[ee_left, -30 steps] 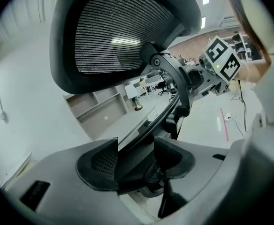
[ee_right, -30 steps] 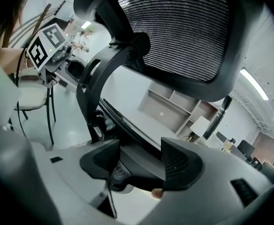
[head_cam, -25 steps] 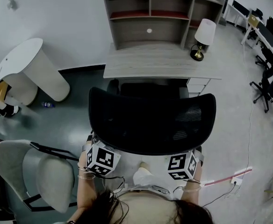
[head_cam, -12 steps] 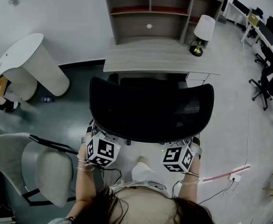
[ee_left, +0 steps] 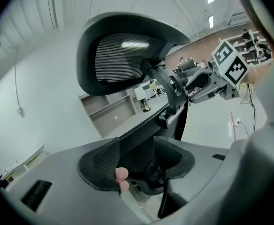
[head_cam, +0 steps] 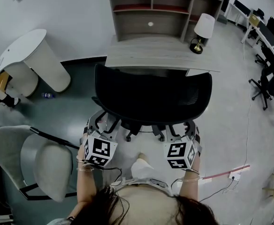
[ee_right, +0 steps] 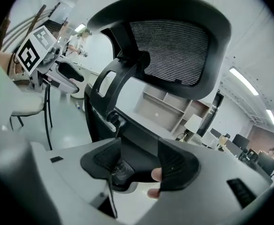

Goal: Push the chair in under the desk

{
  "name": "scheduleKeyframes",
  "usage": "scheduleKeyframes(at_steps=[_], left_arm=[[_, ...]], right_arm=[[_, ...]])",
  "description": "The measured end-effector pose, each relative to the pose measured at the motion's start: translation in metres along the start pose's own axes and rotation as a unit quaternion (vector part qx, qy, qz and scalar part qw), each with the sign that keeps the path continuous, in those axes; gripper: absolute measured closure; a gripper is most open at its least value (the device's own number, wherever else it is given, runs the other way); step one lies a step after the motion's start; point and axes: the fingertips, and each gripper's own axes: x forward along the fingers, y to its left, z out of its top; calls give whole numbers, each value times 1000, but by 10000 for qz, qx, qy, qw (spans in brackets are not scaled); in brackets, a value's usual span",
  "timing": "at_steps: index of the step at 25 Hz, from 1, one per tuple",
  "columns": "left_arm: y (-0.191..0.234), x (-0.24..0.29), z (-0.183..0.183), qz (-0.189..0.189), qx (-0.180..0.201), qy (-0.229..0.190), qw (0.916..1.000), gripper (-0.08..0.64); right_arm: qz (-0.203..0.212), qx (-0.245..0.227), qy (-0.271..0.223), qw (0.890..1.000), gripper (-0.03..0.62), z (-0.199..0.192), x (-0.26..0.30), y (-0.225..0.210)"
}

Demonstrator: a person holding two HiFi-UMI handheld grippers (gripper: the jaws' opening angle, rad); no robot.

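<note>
Head view: the wooden bench (head_cam: 160, 60) stands against the wall and carries an open shelf unit (head_cam: 174, 20). The black mesh-backed office chair (head_cam: 151, 97) stands directly before the bench, the top of its backrest overlapping the bench's front edge; the spokes of its base (head_cam: 146, 131) show below the backrest. A grey side chair (head_cam: 38, 168) stands well apart at the left, beyond it a white round-topped table (head_cam: 34, 64). The left tool (head_cam: 103, 124) and the right tool (head_cam: 183, 128) sit at the chair's rear, one at each side. A white-shaded table lamp (head_cam: 202, 29) stands at the bench's right end.

Gripper views: the left tool (ee_left: 137, 149) and the right tool (ee_right: 139, 146) each pinch a dark bar of the chair's frame between their pads.
</note>
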Motion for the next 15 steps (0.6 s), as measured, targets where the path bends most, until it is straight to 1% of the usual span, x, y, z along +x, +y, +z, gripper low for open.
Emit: scheduleKeyframes(at_steps=[4, 7, 11, 15], left_arm=[[-11, -13, 7, -78, -261, -108, 9996, 333], [-15, -23, 11, 12, -382, -240, 9990, 384], [-22, -38, 14, 143, -668, -341, 9971, 422], [-34, -53, 15, 203, -850, -437, 9952, 448]], right_arm=[[97, 460, -29, 9989, 342, -3, -16, 4], [146, 747, 5, 9971, 348, -8, -27, 4], [113, 790, -7, 9968, 363, -10, -43, 5], [126, 806, -110, 9966, 377, -11, -57, 11]])
